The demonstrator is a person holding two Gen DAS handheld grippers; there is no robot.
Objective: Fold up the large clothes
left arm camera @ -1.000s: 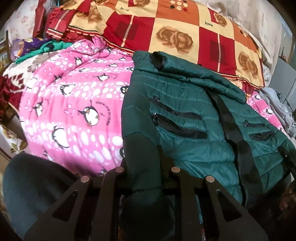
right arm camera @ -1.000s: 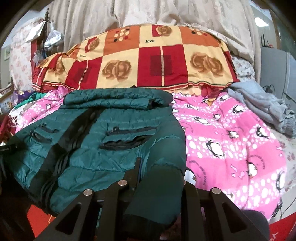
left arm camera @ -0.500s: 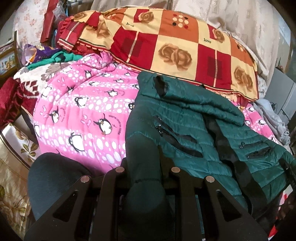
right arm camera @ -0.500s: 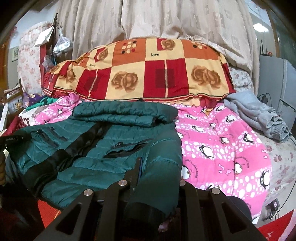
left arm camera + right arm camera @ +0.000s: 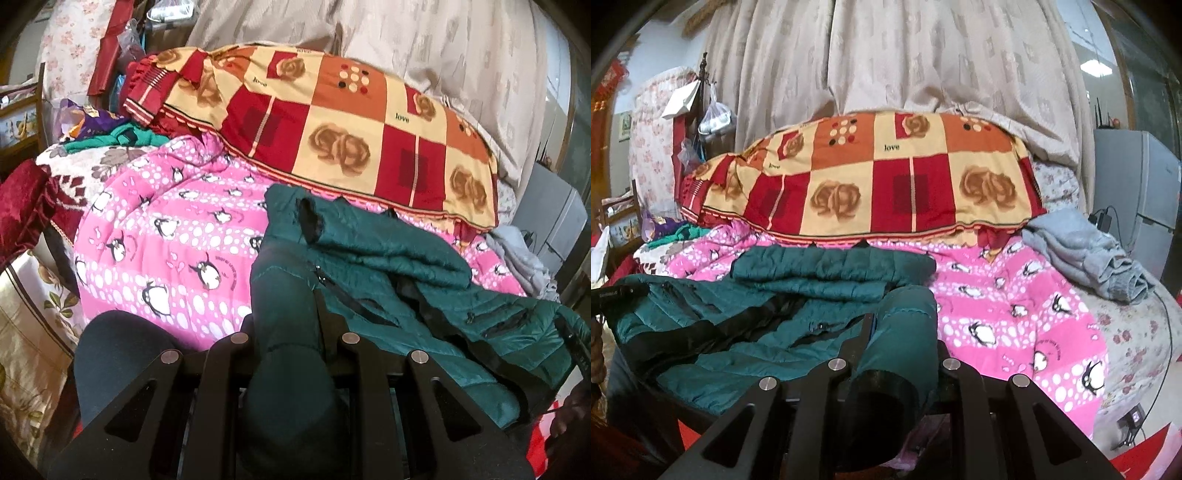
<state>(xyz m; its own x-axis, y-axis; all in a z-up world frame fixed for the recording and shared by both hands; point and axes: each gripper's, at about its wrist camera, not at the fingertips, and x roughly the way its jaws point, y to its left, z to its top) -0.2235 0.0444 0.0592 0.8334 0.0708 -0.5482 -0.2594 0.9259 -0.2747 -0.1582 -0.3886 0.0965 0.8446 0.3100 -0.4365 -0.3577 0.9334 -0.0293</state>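
1. The green padded jacket [image 5: 388, 280] lies front-up on the pink penguin blanket [image 5: 177, 236], its far end close to the checked rose quilt [image 5: 332, 122] at the back of the bed

2. Left gripper [image 5: 288, 325]: jaws drawn together and clamped on the near hem corner of the jacket; padded fabric bulges up between the fingers and hangs down over the frame

3. Right gripper [image 5: 901, 339]: likewise clamped on the opposite near corner of the jacket [image 5: 746, 332], with a fold of green cloth rising between the fingers

4. Work done, as judged: both sleeves appear laid across the upper part of the jacket, forming a band along the far end. The near hem is gripped at both corners and held above the blanket, so the lengthwise fold looks started but not laid

5. Work left, as judged: carry the hem over towards the collar end, set it down square, release, and smooth or fold again if a smaller bundle is wanted

6. Other items: a grey garment [image 5: 1086, 258] lies crumpled at the right edge of the bed, well apart from the jacket and seemingly unfolded; beige curtains [image 5: 905, 55] hang behind

7. Writing: the word "love" is printed on the quilt in at least two squares. Small lettering beside one penguin on the blanket, and a pale mark on a dark strip at the left edge of the right view, are too small to read
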